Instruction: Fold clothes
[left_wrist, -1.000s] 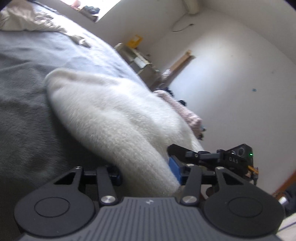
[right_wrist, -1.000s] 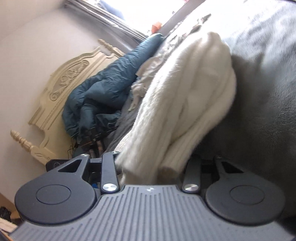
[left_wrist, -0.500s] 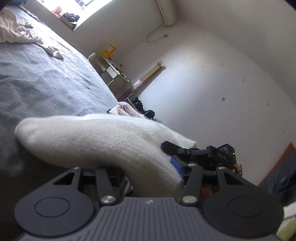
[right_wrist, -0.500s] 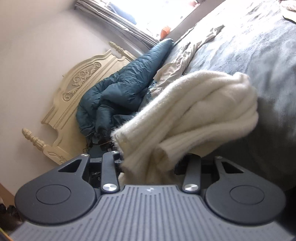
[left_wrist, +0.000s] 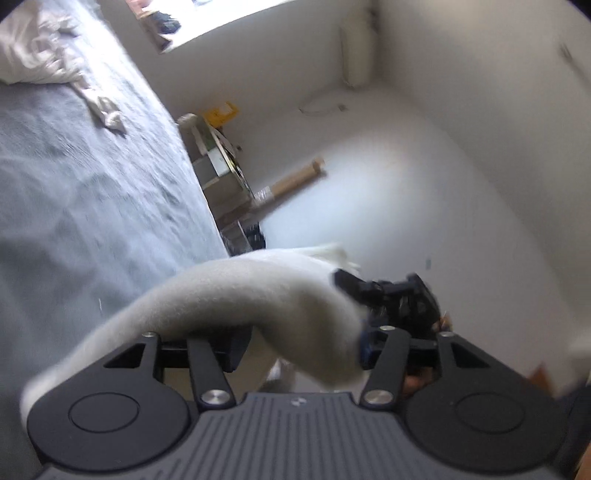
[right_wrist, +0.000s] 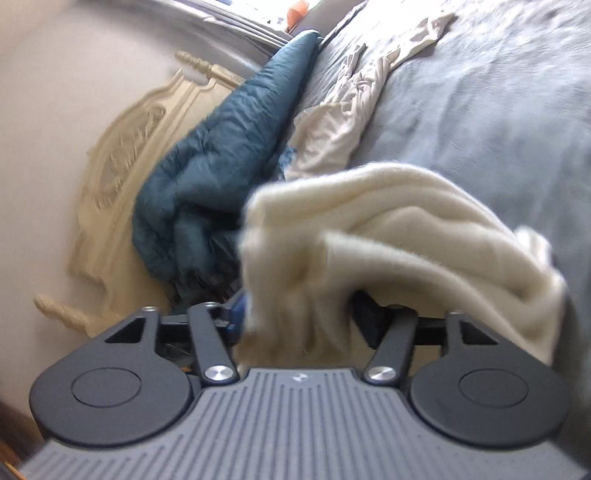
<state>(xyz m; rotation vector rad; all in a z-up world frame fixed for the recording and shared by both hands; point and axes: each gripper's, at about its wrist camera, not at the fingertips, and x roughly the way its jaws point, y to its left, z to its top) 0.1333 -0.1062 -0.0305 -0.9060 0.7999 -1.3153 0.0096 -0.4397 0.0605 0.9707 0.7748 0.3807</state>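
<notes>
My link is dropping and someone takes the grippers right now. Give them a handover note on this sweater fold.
Left gripper: jaws have just been opening, now wide; white knit sweater draped between them, gap beside one finger.
Right gripper: jaws have just been opening too; bunched sweater layers between them, grip looks released, blur hides contact.
Sweater hangs over the grey bed cover.
Done: sweater gathered in layers.
Left: lay it down, square the fold; crumpled beige garment on the bed is unfolded.
</notes>
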